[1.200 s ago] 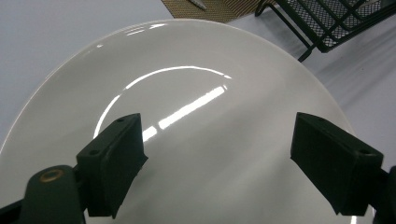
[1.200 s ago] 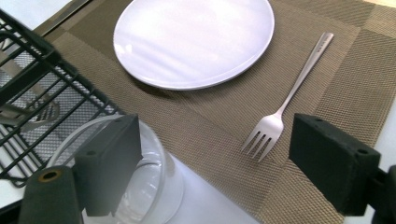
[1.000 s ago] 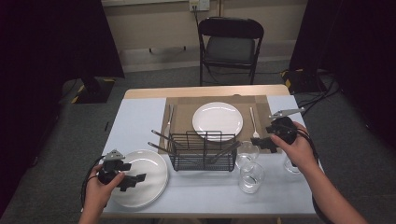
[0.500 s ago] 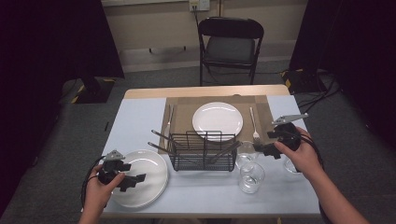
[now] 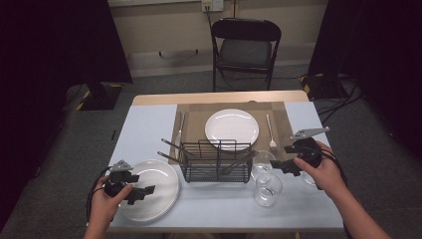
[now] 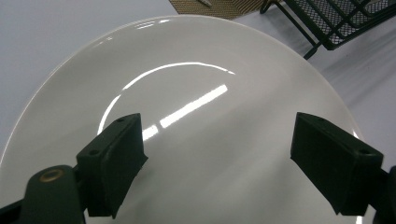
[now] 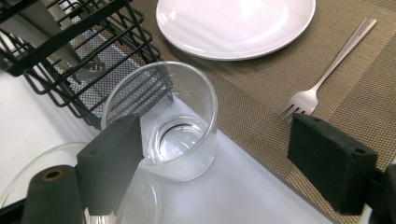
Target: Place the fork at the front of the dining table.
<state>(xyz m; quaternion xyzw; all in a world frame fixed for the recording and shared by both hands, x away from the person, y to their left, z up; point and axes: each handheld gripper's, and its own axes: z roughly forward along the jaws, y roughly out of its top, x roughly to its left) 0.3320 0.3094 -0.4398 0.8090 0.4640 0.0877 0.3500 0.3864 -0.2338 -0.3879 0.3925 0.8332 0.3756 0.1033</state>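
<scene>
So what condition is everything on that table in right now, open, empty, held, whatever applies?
Left gripper: open, over the near plate, holding nothing.
Right gripper: open, at the upright glass, not closed on it.
Near plate: empty, flat on the table.
Far plate: empty, on the placemat.
Upright glass: empty, free-standing.
Second glass: empty as far as I can tell.
Wire rack: holding utensils.
Fork: lying flat on the placemat.
</scene>
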